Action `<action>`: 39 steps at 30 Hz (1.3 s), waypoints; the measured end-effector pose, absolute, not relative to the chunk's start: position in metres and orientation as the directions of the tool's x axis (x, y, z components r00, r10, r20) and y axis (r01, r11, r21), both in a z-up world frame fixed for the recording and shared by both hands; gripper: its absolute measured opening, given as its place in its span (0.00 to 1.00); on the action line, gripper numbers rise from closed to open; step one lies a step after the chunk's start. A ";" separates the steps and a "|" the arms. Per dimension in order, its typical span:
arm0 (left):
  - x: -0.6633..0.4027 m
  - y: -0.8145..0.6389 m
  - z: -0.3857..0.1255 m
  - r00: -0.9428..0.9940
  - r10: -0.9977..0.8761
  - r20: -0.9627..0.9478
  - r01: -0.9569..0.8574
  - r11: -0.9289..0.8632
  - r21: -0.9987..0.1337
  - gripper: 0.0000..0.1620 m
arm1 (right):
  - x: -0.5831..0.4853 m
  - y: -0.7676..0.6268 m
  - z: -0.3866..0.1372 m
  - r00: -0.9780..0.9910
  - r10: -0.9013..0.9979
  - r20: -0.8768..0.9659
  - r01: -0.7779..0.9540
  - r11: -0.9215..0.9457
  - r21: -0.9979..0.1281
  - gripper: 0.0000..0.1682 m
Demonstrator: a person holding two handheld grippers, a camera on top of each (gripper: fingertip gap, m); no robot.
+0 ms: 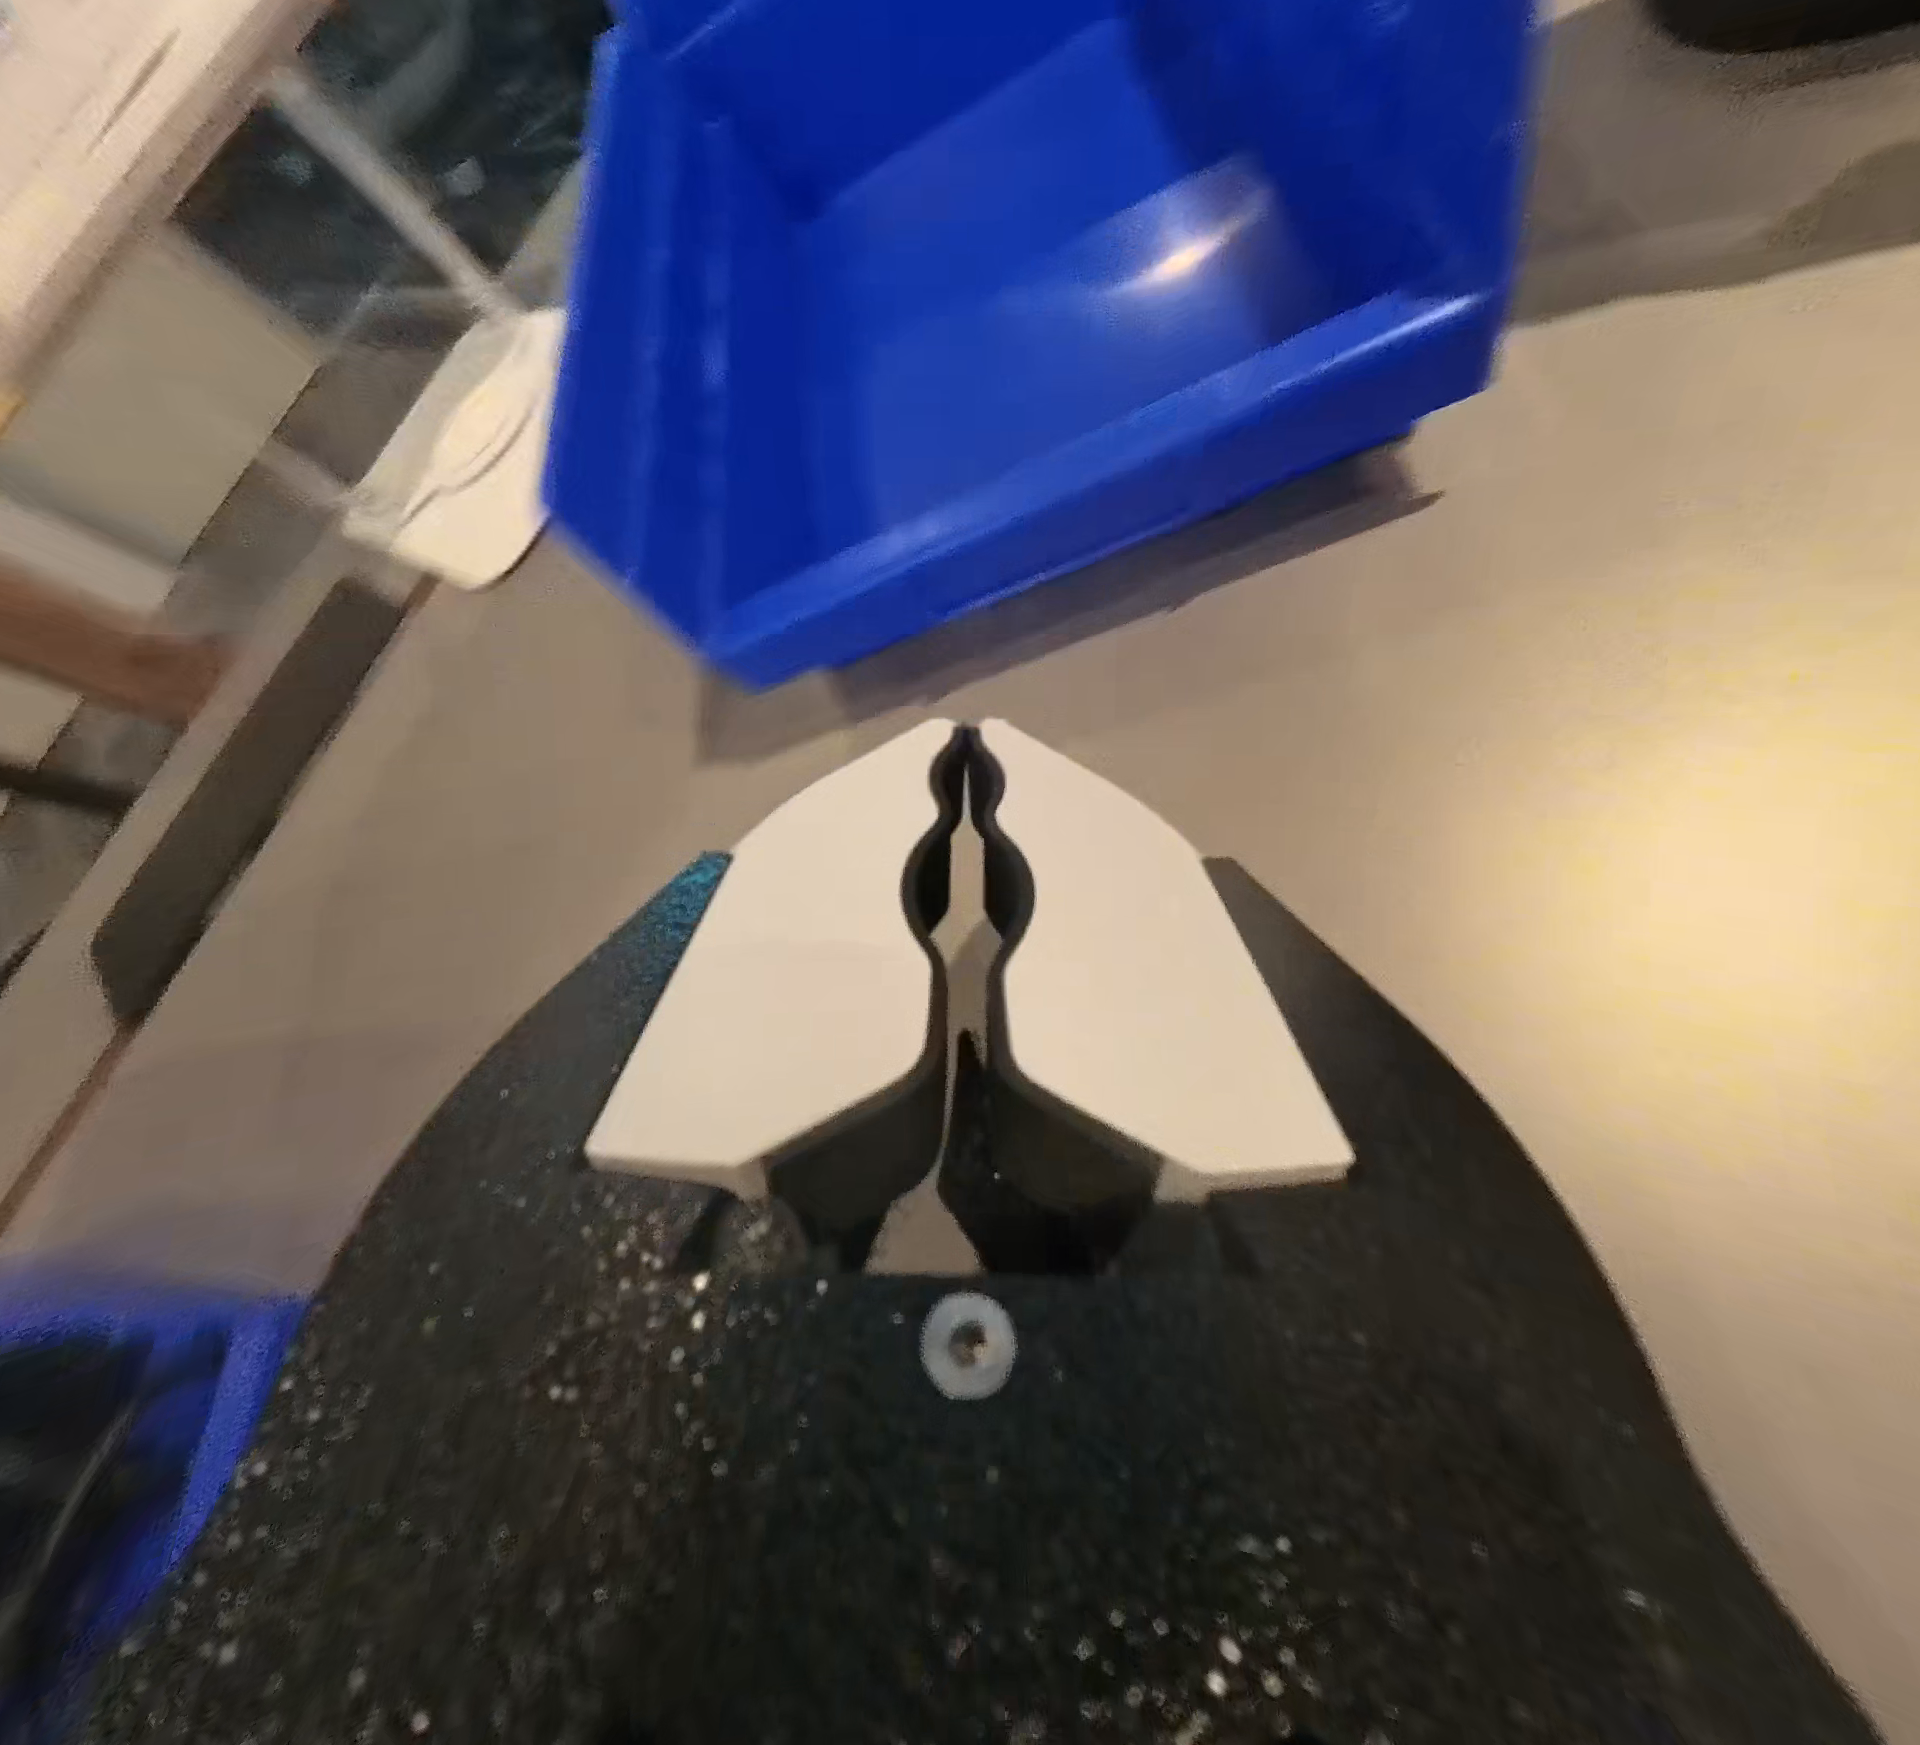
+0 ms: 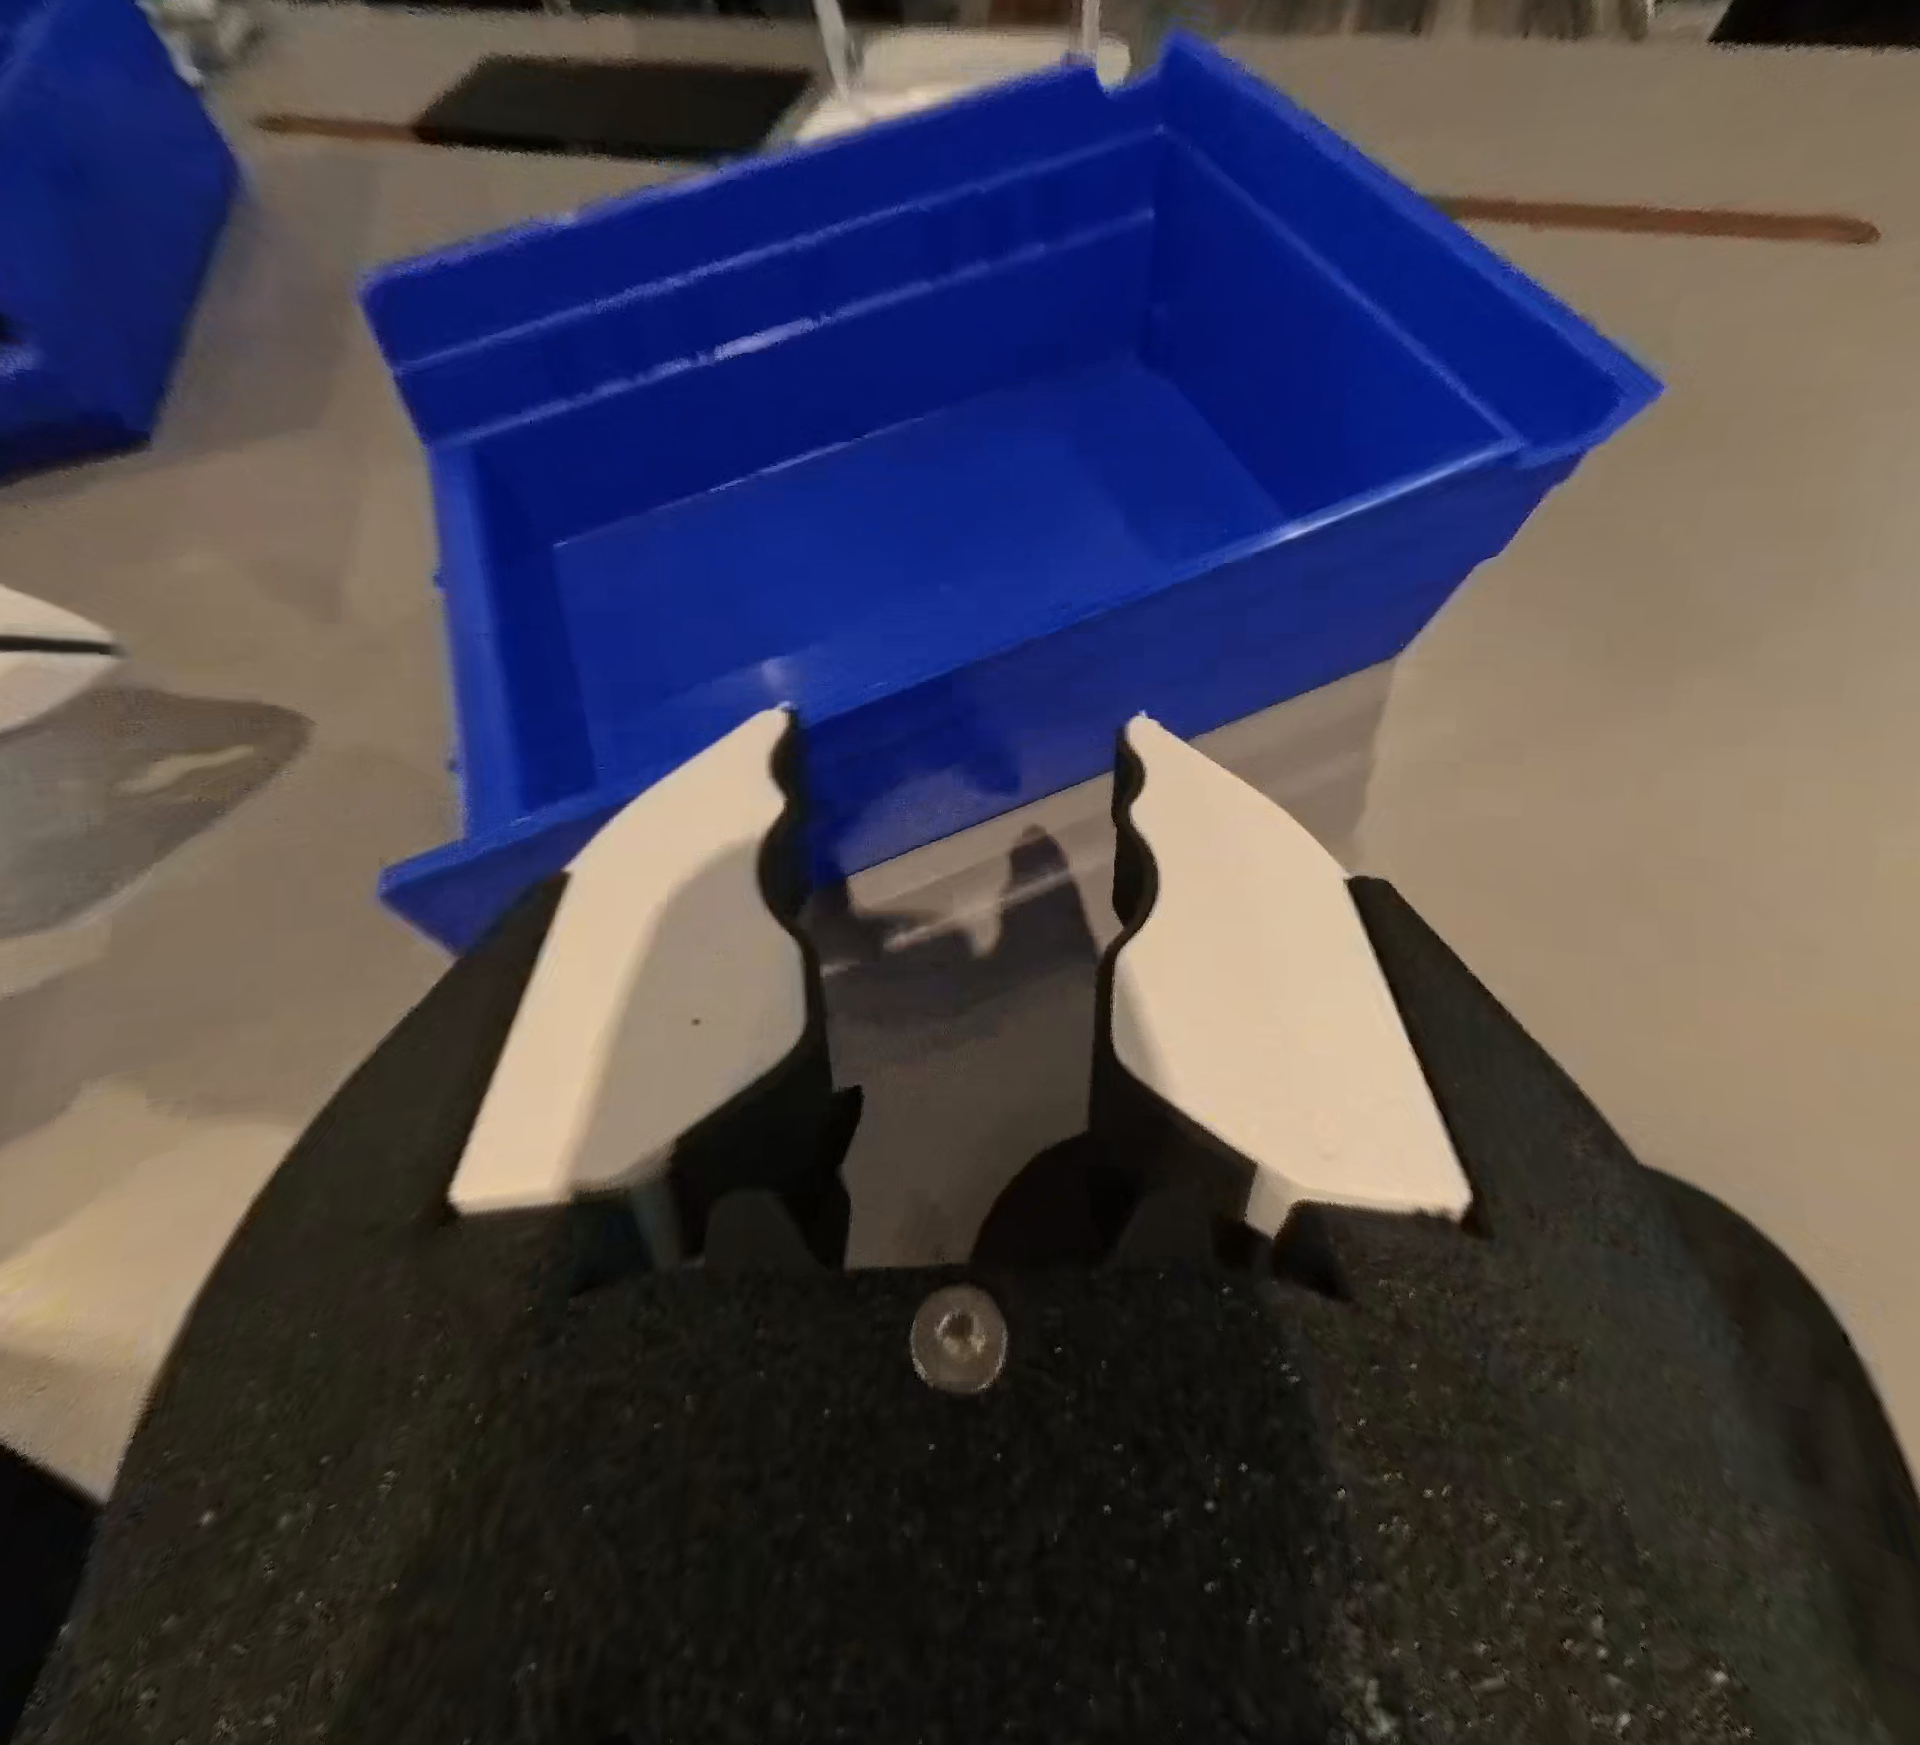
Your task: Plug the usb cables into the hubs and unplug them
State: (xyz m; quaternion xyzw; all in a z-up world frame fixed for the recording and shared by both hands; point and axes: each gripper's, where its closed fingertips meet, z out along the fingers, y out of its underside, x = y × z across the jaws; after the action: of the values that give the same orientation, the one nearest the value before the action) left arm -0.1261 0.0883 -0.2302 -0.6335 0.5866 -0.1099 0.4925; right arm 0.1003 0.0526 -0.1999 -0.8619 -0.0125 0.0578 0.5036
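Note:
No USB cable or hub shows in either view. In the left wrist view my left gripper is shut and empty, its white fingertips touching, just in front of an empty blue bin on the pale table. In the right wrist view my right gripper is open and empty, its fingertips at the near wall of the empty blue bin. The tip of the other gripper shows at the left edge of that view.
A second blue bin stands at the far left of the right wrist view; a blue bin corner shows at the lower left of the left wrist view. A black mat lies behind. The table edge runs along the left.

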 end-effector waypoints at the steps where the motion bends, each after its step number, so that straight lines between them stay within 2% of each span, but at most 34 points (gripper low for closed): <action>1: -0.135 0.091 -0.230 0.316 -0.849 -0.425 -0.626 0.150 -0.765 0.00 | 0.100 0.059 -0.204 0.993 0.087 -0.078 -0.019 -0.537 -0.843 0.25; 2: -0.144 0.094 -0.229 0.341 -0.846 -0.411 -0.617 0.129 -0.777 0.00 | 0.099 0.065 -0.204 0.993 0.098 -0.066 0.001 -0.560 -0.828 0.18; 4: -0.163 0.099 -0.228 0.381 -0.836 -0.394 -0.603 0.099 -0.792 0.00 | 0.106 0.076 -0.195 0.997 0.073 -0.026 0.020 -0.566 -0.824 0.19; 8: -0.193 0.110 -0.224 0.440 -0.811 -0.385 -0.581 0.069 -0.811 0.00 | 0.122 0.082 -0.191 0.997 0.007 -0.070 -0.047 -0.670 -0.741 0.37; 10: -0.202 0.115 -0.221 0.465 -0.801 -0.377 -0.562 0.063 -0.825 0.00 | 0.125 0.087 -0.190 0.993 -0.003 -0.119 -0.088 -0.695 -0.714 0.39; 15: -0.207 0.122 -0.220 0.483 -0.803 -0.349 -0.519 0.058 -0.853 0.00 | 0.125 0.094 -0.215 0.985 -0.039 -0.165 -0.126 -0.822 -0.556 0.39; 17: -0.207 0.124 -0.224 0.475 -0.807 -0.352 -0.525 0.061 -0.849 0.00 | 0.127 0.095 -0.227 0.987 -0.068 -0.144 -0.131 -0.860 -0.493 0.35; 18: -0.206 0.124 -0.227 0.468 -0.807 -0.359 -0.533 0.066 -0.843 0.00 | 0.126 0.098 -0.228 0.986 -0.071 -0.152 -0.137 -0.862 -0.488 0.29; 21: -0.210 0.128 -0.232 0.463 -0.791 -0.401 -0.560 0.090 -0.824 0.00 | 0.134 0.104 -0.230 0.993 -0.076 -0.085 -0.107 -0.881 -0.461 0.23; 25: -0.219 0.132 -0.230 0.486 -0.768 -0.417 -0.550 0.103 -0.829 0.00 | 0.167 0.121 -0.229 0.996 -0.066 0.063 -0.031 -0.896 -0.443 0.15; 29: -0.227 0.138 -0.232 0.509 -0.762 -0.399 -0.543 0.076 -0.837 0.00 | 0.209 0.146 -0.228 0.989 -0.076 0.125 -0.012 -0.894 -0.448 0.09; 39: -0.274 0.157 -0.220 0.610 -0.646 -0.459 -0.577 0.034 -0.816 0.00 | 0.315 0.176 -0.229 0.982 -0.187 -0.005 -0.169 -0.877 -0.449 0.03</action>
State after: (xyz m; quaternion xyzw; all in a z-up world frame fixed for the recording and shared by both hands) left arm -0.2744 0.1568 -0.2203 -0.6943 0.4403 -0.0301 0.5684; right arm 0.3146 0.1761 -0.2287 -0.9687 0.0919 -0.0192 0.2299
